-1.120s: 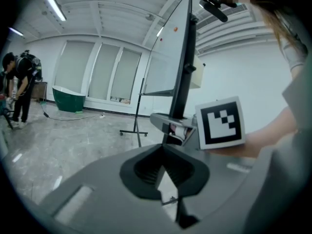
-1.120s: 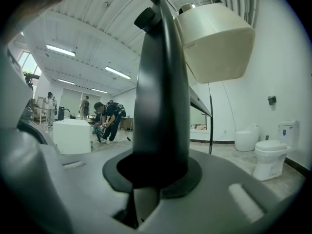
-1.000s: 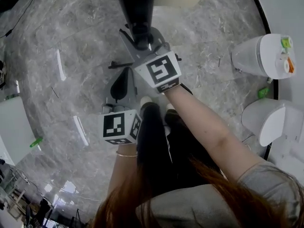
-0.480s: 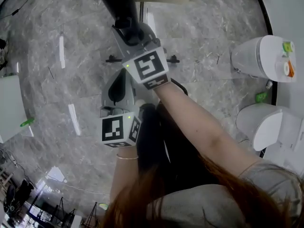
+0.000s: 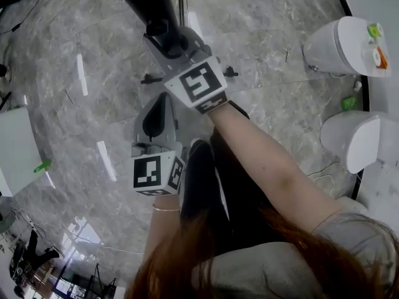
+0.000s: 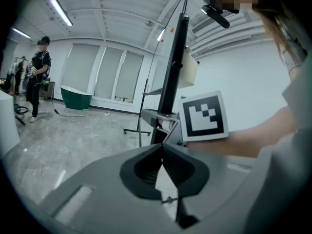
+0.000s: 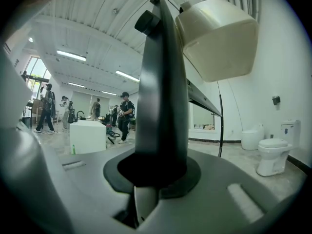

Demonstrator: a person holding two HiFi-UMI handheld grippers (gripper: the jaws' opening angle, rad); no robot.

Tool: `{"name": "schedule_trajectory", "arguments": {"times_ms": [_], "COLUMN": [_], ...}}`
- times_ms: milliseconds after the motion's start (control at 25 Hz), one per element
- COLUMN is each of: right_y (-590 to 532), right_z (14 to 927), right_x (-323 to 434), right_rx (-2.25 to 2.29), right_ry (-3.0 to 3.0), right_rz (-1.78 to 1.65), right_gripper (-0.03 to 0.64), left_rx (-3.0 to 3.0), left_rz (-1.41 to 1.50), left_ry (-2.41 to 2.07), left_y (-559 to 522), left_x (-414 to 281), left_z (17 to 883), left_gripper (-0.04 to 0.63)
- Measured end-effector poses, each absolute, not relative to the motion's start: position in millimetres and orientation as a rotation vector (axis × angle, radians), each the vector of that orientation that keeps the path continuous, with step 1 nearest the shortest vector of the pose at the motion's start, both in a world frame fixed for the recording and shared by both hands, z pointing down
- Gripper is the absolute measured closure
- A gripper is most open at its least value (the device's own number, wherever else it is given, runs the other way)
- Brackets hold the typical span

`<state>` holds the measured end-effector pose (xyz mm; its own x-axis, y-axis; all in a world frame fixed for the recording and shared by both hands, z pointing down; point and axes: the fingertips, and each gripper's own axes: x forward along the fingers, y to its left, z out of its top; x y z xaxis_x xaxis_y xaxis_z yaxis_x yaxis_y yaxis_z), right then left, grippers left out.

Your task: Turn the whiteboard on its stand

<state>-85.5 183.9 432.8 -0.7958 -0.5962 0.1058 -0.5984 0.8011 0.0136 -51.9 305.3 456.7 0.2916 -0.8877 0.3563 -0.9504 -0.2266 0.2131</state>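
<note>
Pinching the stand's dark post (image 7: 161,96), right gripper (image 7: 157,173) may slip off its narrow edge mid-turn; left gripper (image 6: 162,149), jaws pressed together on nothing, lends no support.

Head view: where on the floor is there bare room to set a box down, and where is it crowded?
Bare floor lies between the black post and the white block, and between the post and the toilets. Crowded: around the person's legs.
</note>
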Motion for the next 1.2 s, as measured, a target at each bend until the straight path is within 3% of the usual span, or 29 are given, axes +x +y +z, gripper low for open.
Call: {"name": "schedule_trajectory", "arguments": {"times_ms": [1200], "right_y": [335.4], "right_z": [432.8], "right_x": [9.1], "right_rx": [0.869], "right_ry": [-2.934], "right_rz": [0.027], "right_gripper": [0.569], "left_rx": [2.154], "left_rz": [0.185], "left_ry": [-1.619], "left_y": [440.7], "left_x": [33.7], "left_z": [465.5], "left_gripper": [0.595]}}
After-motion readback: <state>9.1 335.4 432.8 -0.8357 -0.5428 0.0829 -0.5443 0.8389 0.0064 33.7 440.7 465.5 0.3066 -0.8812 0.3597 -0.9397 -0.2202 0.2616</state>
